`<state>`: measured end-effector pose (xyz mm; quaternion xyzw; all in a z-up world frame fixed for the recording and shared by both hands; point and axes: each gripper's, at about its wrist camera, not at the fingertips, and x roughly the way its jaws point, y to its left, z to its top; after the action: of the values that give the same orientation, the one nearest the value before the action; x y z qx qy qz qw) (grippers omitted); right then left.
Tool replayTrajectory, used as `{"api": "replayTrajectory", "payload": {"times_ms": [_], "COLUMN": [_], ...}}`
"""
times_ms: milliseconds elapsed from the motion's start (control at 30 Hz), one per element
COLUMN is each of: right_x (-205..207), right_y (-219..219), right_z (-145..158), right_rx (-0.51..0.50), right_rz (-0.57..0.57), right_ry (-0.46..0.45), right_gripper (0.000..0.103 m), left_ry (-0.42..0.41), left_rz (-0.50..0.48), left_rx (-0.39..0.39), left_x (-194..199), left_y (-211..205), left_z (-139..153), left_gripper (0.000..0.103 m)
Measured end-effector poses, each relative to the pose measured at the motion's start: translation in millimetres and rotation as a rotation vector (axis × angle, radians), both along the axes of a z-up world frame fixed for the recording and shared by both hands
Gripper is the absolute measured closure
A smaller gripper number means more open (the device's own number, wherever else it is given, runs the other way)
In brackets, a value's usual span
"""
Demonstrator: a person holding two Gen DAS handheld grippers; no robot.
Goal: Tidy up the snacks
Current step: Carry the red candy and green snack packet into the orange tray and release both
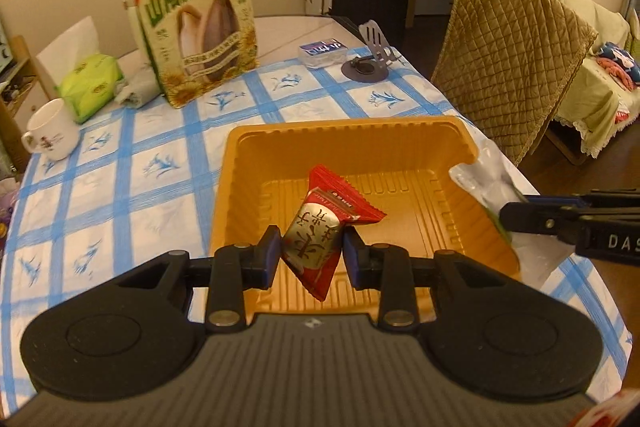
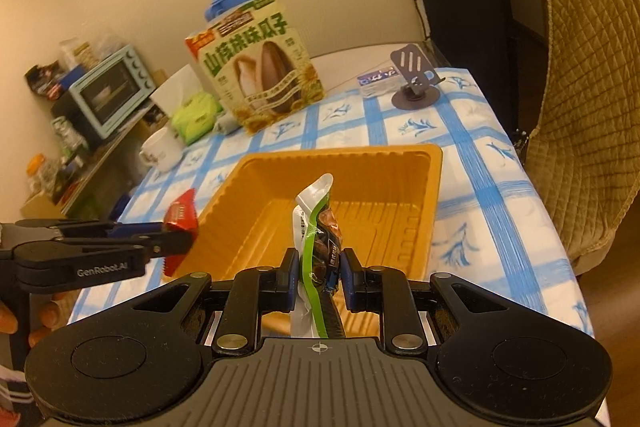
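An orange plastic tray (image 1: 256, 163) (image 2: 432, 187) rests on the blue-checked tablecloth, with nothing lying inside it. My left gripper (image 1: 311, 255) is shut on a red and silver snack packet (image 1: 320, 227), held above the tray's near side. In the right wrist view the same red and silver snack packet (image 2: 182, 217) hangs at the tray's left edge. My right gripper (image 2: 320, 273) is shut on a white and green snack pouch (image 2: 316, 223), upright over the tray's front. That white and green snack pouch (image 1: 486, 187) shows at the tray's right rim in the left wrist view.
A large sunflower-seed bag (image 1: 200, 35) stands at the table's far side, with a green tissue pack (image 1: 90, 87) and white mug (image 1: 50, 135) to its left. A phone stand (image 1: 370, 55) and small box (image 1: 322, 53) sit far right. A quilted chair (image 1: 508, 59) flanks the table.
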<state>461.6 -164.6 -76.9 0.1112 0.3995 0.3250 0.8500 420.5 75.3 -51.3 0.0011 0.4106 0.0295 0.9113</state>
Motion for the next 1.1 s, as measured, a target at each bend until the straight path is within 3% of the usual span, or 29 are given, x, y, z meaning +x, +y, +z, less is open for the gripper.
{"api": "replayTrajectory", "payload": {"times_ms": [333, 600, 767, 900, 1100], "right_x": [30.5, 39.4, 42.4, 43.9, 48.1], "right_y": [15.4, 16.5, 17.1, 17.7, 23.2], "right_z": [-20.0, -27.6, -29.7, -30.5, -34.6], "right_rx": [-0.004, -0.006, -0.006, -0.004, -0.015], "right_rz": [-0.058, -0.078, -0.080, -0.078, -0.067], "right_ry": [0.044, 0.064, 0.068, 0.069, 0.076], "right_gripper": [0.081, 0.081, 0.081, 0.081, 0.080], "left_ry": [0.088, 0.138, 0.122, 0.107, 0.088], "left_rz": [-0.046, -0.038, -0.035, -0.033, -0.019], "left_rx": [-0.025, -0.025, -0.044, -0.045, -0.058], "left_x": [48.9, 63.4, 63.8, 58.7, 48.1], "left_y": [-1.6, 0.0, 3.9, 8.7, 19.5], "left_z": [-38.3, -61.2, -59.0, -52.0, -42.1], "left_gripper": [0.073, 0.072, 0.068, 0.058, 0.056]}}
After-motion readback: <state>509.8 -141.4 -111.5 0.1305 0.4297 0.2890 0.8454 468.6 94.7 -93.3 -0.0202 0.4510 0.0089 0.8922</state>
